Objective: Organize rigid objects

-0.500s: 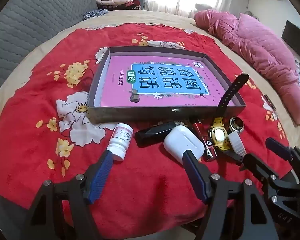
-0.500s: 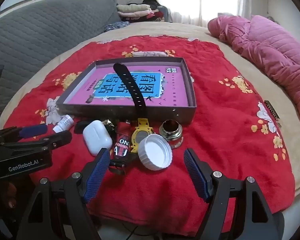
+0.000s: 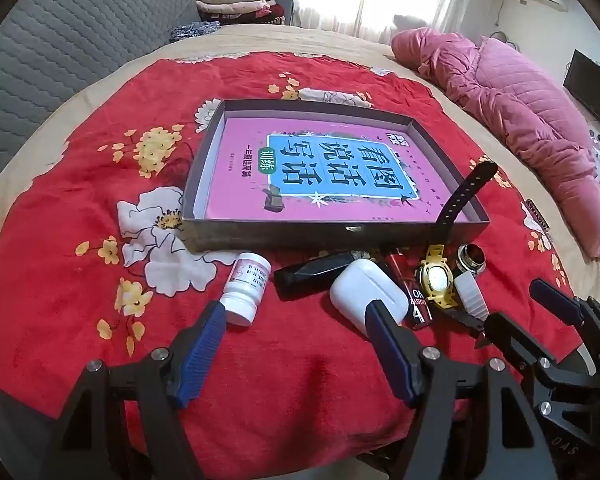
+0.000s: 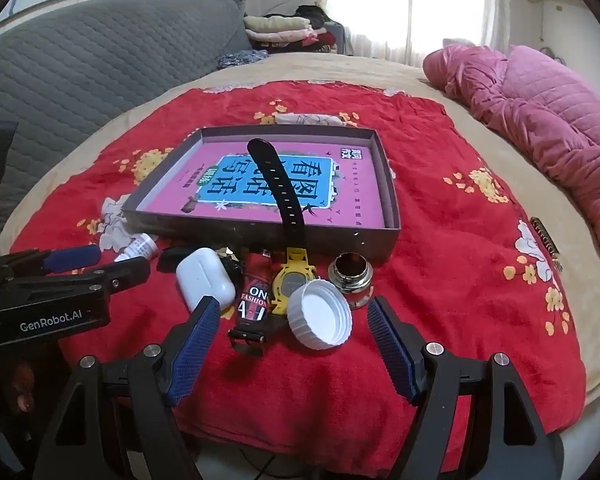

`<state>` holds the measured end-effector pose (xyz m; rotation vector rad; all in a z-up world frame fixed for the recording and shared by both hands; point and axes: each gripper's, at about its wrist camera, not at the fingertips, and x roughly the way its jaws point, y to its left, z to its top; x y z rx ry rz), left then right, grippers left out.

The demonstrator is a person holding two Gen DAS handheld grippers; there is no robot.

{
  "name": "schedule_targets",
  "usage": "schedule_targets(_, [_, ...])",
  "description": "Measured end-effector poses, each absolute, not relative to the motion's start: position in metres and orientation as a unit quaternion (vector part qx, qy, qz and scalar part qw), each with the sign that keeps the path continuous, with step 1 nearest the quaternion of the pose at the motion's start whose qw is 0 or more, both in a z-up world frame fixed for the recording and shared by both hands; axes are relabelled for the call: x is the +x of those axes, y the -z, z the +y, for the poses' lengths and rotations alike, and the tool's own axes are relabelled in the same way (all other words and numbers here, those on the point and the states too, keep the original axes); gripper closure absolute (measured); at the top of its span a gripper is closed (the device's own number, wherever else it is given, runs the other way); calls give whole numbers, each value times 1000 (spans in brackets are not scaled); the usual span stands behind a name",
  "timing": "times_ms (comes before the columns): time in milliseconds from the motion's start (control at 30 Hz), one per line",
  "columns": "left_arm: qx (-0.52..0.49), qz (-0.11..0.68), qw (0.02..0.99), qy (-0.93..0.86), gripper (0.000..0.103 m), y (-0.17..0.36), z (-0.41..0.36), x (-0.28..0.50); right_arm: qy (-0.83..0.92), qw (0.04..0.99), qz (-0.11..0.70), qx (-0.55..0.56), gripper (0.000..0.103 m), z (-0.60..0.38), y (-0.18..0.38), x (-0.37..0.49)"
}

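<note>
A shallow grey box [image 3: 332, 236] [image 4: 260, 236] with a pink book inside lies on the red floral cloth. In front of it lie a white pill bottle [image 3: 247, 288] [image 4: 138, 247], a black case [image 3: 312, 272], a white earbud case [image 3: 366, 296] [image 4: 204, 278], a red lighter [image 4: 254, 300], a yellow watch [image 3: 436, 280] [image 4: 292, 280] with its black strap [image 4: 278, 184] up over the box wall, a small metal jar [image 4: 350, 276] and a white lid [image 4: 319, 314]. My left gripper [image 3: 296, 320] is open, just short of the bottle and earbud case. My right gripper [image 4: 294, 312] is open, just short of the lighter and lid.
The red cloth [image 3: 80, 240] covers a beige bed. A pink quilted jacket [image 3: 520, 120] [image 4: 540, 120] lies at the right. A grey headboard [image 4: 80, 60] and folded clothes [image 4: 284, 28] stand at the back. The bed's front edge is just below the grippers.
</note>
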<state>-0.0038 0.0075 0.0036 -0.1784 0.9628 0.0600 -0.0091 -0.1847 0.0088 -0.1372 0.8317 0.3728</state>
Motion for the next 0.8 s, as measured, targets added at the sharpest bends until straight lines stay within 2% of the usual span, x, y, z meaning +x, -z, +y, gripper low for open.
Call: schedule_targets(800, [-76,465,882,-32,32,-4,6,-3,-181,898,397,-65,26,-186,-13,-13])
